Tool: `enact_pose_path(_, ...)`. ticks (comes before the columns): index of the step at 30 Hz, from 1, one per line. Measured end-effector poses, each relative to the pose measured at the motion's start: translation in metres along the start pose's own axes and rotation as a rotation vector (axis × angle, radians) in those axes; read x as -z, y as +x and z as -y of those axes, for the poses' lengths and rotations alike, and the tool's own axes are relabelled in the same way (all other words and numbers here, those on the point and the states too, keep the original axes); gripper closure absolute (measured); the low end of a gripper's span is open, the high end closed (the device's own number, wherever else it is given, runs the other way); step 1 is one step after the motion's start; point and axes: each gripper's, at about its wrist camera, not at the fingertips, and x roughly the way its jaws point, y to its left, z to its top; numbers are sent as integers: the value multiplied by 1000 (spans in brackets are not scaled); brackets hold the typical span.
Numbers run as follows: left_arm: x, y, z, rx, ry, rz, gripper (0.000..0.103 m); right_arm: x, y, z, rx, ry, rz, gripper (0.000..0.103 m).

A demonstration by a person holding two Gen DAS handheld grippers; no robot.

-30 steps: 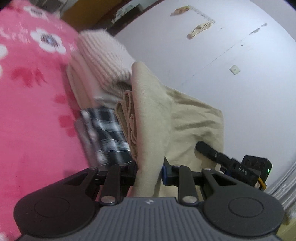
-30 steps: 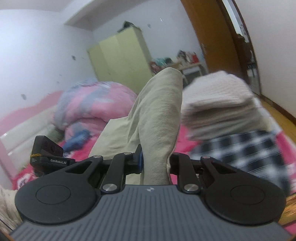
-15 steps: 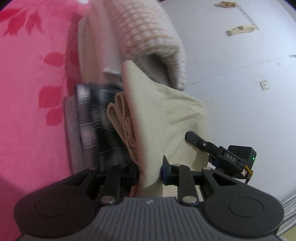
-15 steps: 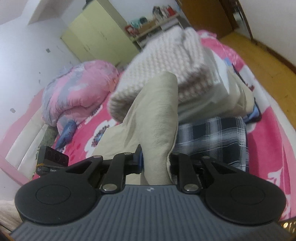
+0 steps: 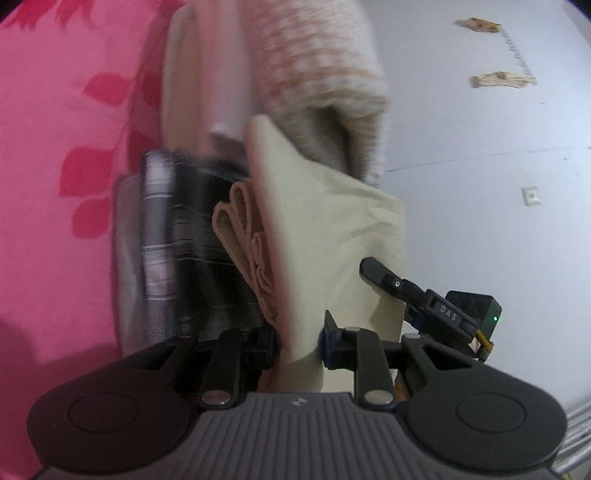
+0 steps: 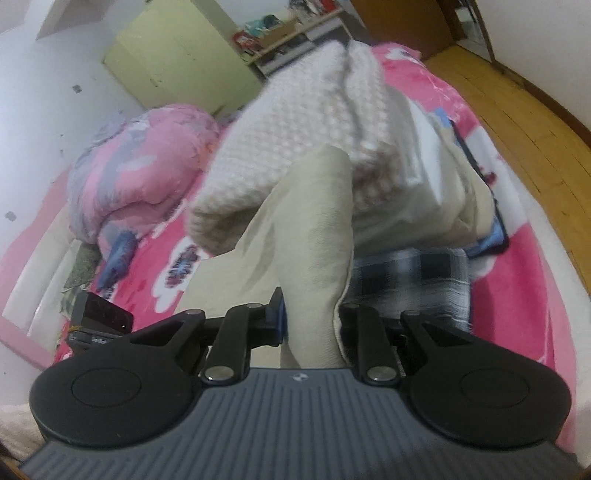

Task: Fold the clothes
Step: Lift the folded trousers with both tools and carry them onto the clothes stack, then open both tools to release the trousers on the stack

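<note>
Nearest the lenses: both hand-held grippers, each clamped on the same beige garment.
Left hand-held gripper (image 5: 298, 338): jaws closed down on a folded edge of the beige garment (image 5: 325, 229); cloth bunched between the pads and rising away from them.
Right hand-held gripper (image 6: 309, 319): jaws pinched tight on a thick fold of the beige garment (image 6: 314, 236), which stands up from the fingers like a column.
Other gripper in view: the right hand-held gripper (image 5: 436, 306) shows at the far edge of the cloth in the left wrist view; the left hand-held gripper's body (image 6: 99, 321) sits low left in the right wrist view.
Garment position: held up off the bed between the two grippers, just in front of the stack.
Just beyond: plaid shirt (image 6: 413, 280), black and white, folded, lowest in the stack; blurred.
On top of it: cream folded layers (image 6: 436, 184), then a pale knit sweater (image 6: 295, 122) uppermost, overhanging the beige fold.
Underneath: pink floral blanket (image 5: 55, 166) covering the bed.
Farther back: bundled pink quilt (image 6: 140, 162) at the head of the bed.
Farthest: yellow-green wardrobe (image 6: 173, 55), cluttered shelf (image 6: 280, 26), wooden floor (image 6: 517, 99) to the right.
</note>
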Motion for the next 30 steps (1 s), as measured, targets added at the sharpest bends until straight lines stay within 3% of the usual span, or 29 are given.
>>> enact_pose_path(18, 7, 14, -3, -54, 35, 40, 79, 8, 23, 44, -44, 22, -26, 84)
enact_pose_path(22, 16, 12, -5, -85, 29, 68, 74, 8, 33, 48, -4, 25, -35, 75)
enact_pose_path(28, 37, 10, -2, -114, 64, 141, 72, 14, 34, 44, 48, 29, -12, 73)
enact_pose_path(30, 37, 7, 0, -124, 84, 148, 71, 16, 33, 42, 68, 32, -4, 68)
